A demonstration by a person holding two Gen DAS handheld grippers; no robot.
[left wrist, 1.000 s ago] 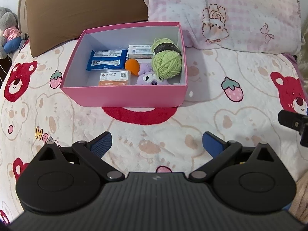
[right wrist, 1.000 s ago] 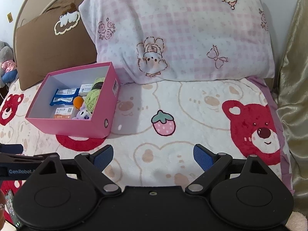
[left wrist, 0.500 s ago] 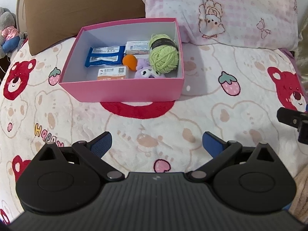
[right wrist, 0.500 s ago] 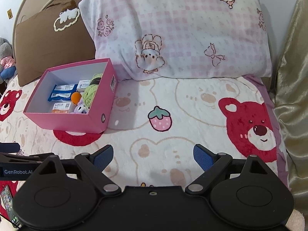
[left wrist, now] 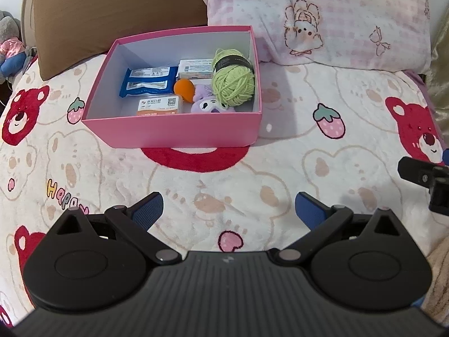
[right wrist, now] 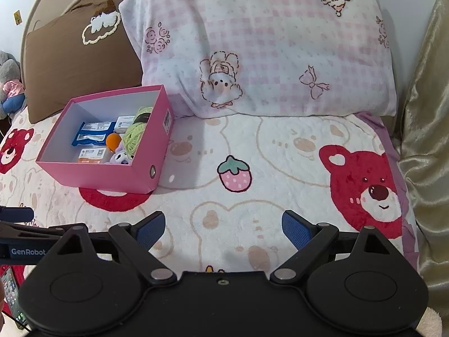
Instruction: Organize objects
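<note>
Box (left wrist: 179,133) sits dead ahead of left gripper (left wrist: 228,209), closer than right gripper (right wrist: 223,229); both spread wide, empty.

Print on the white packet (left wrist: 159,105), blue wrapper (left wrist: 148,81) and white carton (left wrist: 196,68) in the pink box (left wrist: 174,133) is too small to read; the box's near wall hides the bottom of the packet and of the purple plush (left wrist: 209,106), and in the right wrist view its right wall covers half the green yarn ball (right wrist: 135,136). Right gripper (left wrist: 423,175) is cut by the frame edge in the left wrist view, so its fingers aren't visible there. Phone (right wrist: 10,295) at lower left of the right wrist view is clipped by the lens edge and partly behind the gripper body, screen illegible; grey plush toy (left wrist: 9,47) at far left is cut off too.
</note>
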